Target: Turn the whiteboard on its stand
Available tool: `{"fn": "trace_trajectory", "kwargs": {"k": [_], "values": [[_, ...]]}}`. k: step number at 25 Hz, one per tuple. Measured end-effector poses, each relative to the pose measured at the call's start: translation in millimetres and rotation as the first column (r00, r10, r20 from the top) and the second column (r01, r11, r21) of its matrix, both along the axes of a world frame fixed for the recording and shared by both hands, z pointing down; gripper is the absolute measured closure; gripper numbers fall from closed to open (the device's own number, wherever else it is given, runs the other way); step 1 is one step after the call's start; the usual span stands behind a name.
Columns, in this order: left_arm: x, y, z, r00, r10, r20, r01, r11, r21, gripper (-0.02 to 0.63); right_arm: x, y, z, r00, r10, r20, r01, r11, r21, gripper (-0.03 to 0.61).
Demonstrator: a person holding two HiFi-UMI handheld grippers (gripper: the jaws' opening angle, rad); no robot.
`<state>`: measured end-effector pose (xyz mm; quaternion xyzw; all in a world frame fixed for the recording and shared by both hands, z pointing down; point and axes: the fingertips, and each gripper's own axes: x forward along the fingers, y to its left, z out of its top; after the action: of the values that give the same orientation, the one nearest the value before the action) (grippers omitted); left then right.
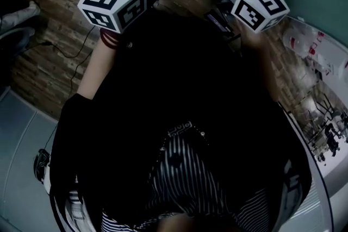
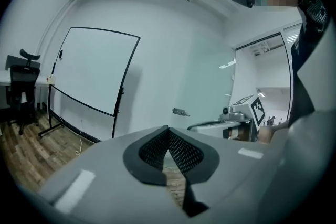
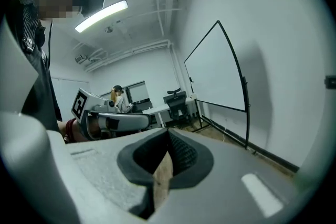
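Observation:
The whiteboard (image 2: 94,68) stands upright on its black wheeled stand (image 2: 51,127) against the white wall, some way off from both grippers. The right gripper view shows the whiteboard (image 3: 215,71) edge-on to the right. My left gripper (image 2: 168,131) is shut, its pads meeting at the tip with nothing between them. My right gripper (image 3: 168,135) is also shut and empty. Both are held up side by side in front of my body, their marker cubes (image 1: 114,1) (image 1: 260,7) near the top of the head view. Neither touches the board.
A black office chair (image 2: 23,81) and a desk stand left of the board on the wooden floor (image 2: 31,149). A cable (image 2: 80,140) trails under the stand. Far back, a person (image 3: 118,97) sits by a desk and another chair (image 3: 176,99). A white table (image 1: 321,117) lies at my right.

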<state>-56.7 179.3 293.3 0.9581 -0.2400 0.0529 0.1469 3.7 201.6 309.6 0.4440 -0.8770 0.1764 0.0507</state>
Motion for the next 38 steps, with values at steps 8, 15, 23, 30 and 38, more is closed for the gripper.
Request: {"fn": "trace_trajectory", "kwargs": {"k": [8, 15, 23, 30, 38], "values": [[-3.0, -58.7, -17.5, 0.986, 0.126, -0.108, -0.125, 0.992, 0.017, 0.623, -7.5, -42.0, -3.4, 0.985, 0.169, -0.028, -0.17, 0.985, -0.038, 0.577], [12.3, -80.5, -14.8, 0.972, 0.234, -0.028, -0.23, 0.969, 0.093, 0.623, -1.9, -51.6, -6.1, 0.956, 0.29, -0.034, -0.292, 0.955, -0.048, 0.577], [-4.0, -108.2, 3.2, 0.96, 0.28, -0.021, -0.278, 0.958, 0.063, 0.624, -27.6, -90.8, -2.8, 0.955, 0.293, -0.039, -0.295, 0.954, -0.056, 0.577], [-26.3, -93.2, -0.1, 0.955, 0.286, 0.083, -0.295, 0.947, 0.126, 0.623, -31.7, -98.6, -12.3, 0.96, 0.279, -0.022, -0.28, 0.959, -0.041, 0.577], [-15.3, -176.3, -3.4, 0.989, 0.142, 0.043, -0.145, 0.984, 0.107, 0.623, -14.5, -185.7, -4.8, 0.988, 0.153, 0.019, -0.152, 0.987, -0.059, 0.577]]}}
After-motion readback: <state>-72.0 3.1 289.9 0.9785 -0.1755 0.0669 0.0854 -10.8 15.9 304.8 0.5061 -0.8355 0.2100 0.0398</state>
